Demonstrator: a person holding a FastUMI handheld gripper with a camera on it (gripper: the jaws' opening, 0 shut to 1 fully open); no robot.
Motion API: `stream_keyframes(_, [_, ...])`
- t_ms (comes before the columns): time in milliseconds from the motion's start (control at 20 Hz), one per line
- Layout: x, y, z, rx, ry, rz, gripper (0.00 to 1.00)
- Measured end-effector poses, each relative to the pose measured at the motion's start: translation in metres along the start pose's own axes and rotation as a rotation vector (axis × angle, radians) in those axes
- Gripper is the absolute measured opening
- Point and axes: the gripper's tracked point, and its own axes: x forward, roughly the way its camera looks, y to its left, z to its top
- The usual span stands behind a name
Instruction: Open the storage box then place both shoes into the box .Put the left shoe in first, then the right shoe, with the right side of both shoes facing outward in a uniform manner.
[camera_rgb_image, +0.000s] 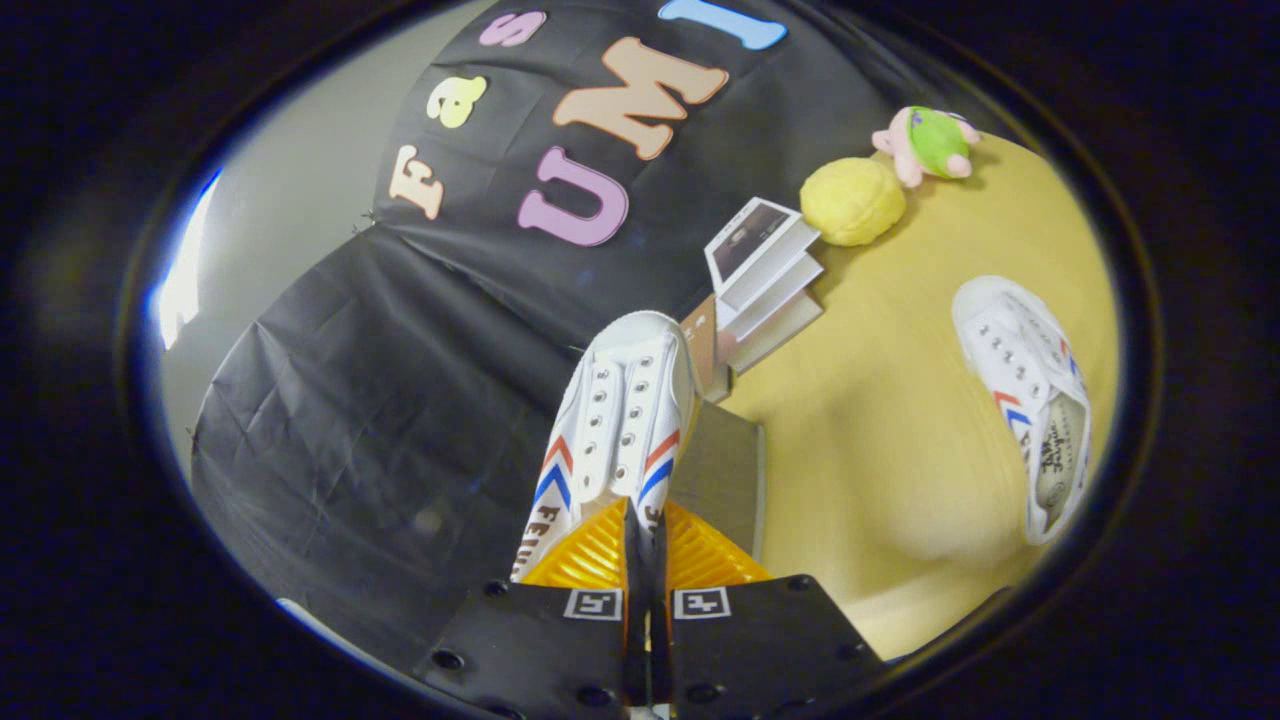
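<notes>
We start at the gripper (640, 560), and its fingers are nearly together, pinching a thin part of the white shoe (625, 410) at its rear opening, probably the heel edge or tongue, though we cannot tell which. The shoe runs straight on from the fingers toward twelve o'clock, long axis in line with them, toe farthest away, laces and eyelets facing us, red and blue chevrons on both flanks. It looks lifted clear of the table, held out against the black cloth wall.

Just beyond the fingers at about one o'clock we see a grey panel (722, 470), which we take for part of the storage box, close beside the held shoe; whether it is a lid or a wall we cannot say. That is the relation the next move turns on: the box lies a touch to the right of the shoe's line, so the shoe needs swinging that way and turning onto its side.

Further out at two o'clock, a stack of books (765, 285), then a yellow ball (852, 200) and a plush toy (925, 142). At three o'clock the second shoe (1030, 400) lies on the wooden table (880, 420), well apart, its opening nearer us.
</notes>
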Motion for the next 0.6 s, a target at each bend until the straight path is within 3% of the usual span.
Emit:
stream_keyframes(250, [0.039,0.040,-0.011,-0.011,0.044,0.057,0.05])
stream_keyframes(600, [0.096,0.047,-0.045,-0.005,0.142,-0.013,0.05])
